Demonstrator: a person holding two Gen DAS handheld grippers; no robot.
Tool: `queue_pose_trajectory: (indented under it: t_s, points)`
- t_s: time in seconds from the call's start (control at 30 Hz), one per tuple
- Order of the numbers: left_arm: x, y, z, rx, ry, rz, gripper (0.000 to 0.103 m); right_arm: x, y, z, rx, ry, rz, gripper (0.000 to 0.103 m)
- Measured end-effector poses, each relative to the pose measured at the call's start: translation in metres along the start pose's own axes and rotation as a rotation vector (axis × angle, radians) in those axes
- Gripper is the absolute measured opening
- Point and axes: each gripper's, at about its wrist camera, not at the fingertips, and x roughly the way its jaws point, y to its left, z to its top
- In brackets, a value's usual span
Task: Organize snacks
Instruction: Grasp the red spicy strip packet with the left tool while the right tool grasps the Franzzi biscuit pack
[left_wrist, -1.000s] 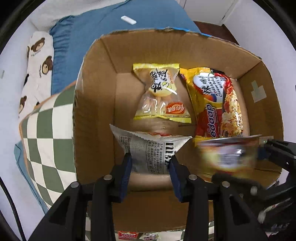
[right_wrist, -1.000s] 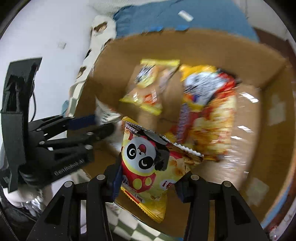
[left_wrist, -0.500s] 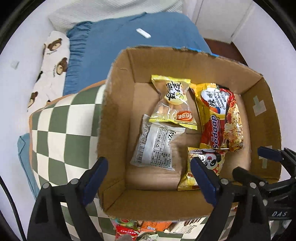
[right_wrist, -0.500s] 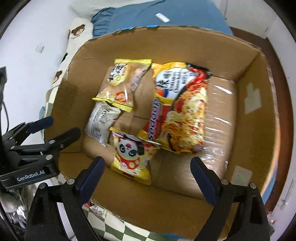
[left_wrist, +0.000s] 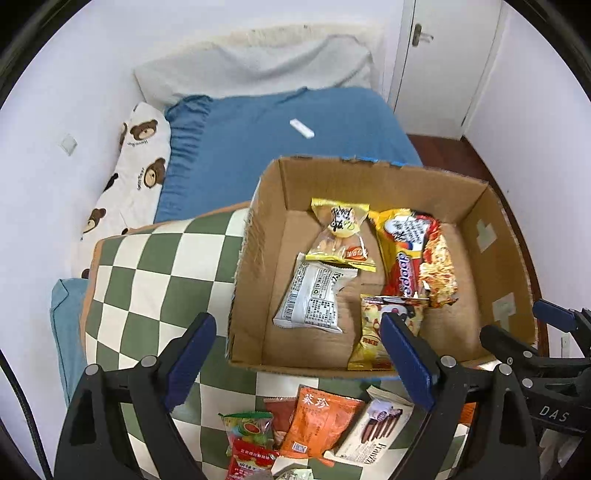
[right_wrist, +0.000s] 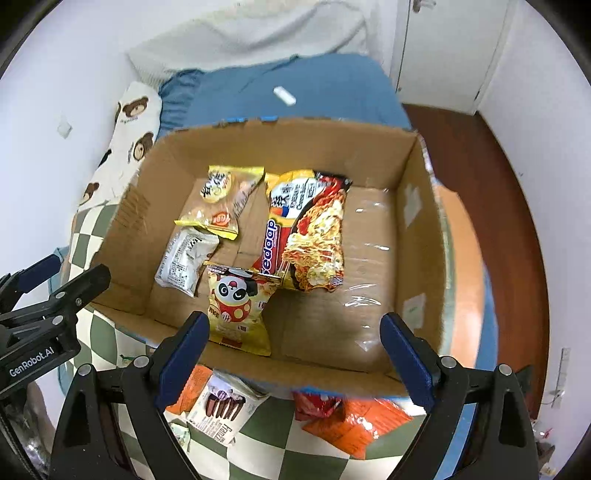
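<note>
Four snacks sit in the cardboard box (left_wrist: 258, 229) on the bed; left gripper (left_wrist: 295, 354) and right gripper (right_wrist: 293, 352) both hang wide open, empty. Next grab's probably the orange packet (left_wrist: 319, 421) near the box.

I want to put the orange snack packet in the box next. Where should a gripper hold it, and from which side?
Judging by its pose, grip the orange packet at its upper sealed edge, coming from above: it lies flat on the checkered cloth, overlapped by neighbours, and that flat seam nearest the box looks free.
</note>
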Motion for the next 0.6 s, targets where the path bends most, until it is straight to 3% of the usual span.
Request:
queue_pose_trajectory:
  t_s: [0.4, 0.53, 0.6]
  points:
    - [-0.067, 0.020, -0.028, -0.063, -0.129, -0.028, 0.091, -0.071, 0.004, -0.034, 0.096, -0.164, 0.046, 0.096]
    - [-0.066, 0.034, -0.055, -0.047, -0.111, -0.002, 0.091, -0.069, 0.011, -0.058, 0.124, -0.158, 0.101, 0.096]
    - [-0.048, 0.042, -0.087, -0.003, -0.056, 0.038, 0.091, -0.054, 0.019, -0.075, 0.132, -0.118, 0.146, 0.096]
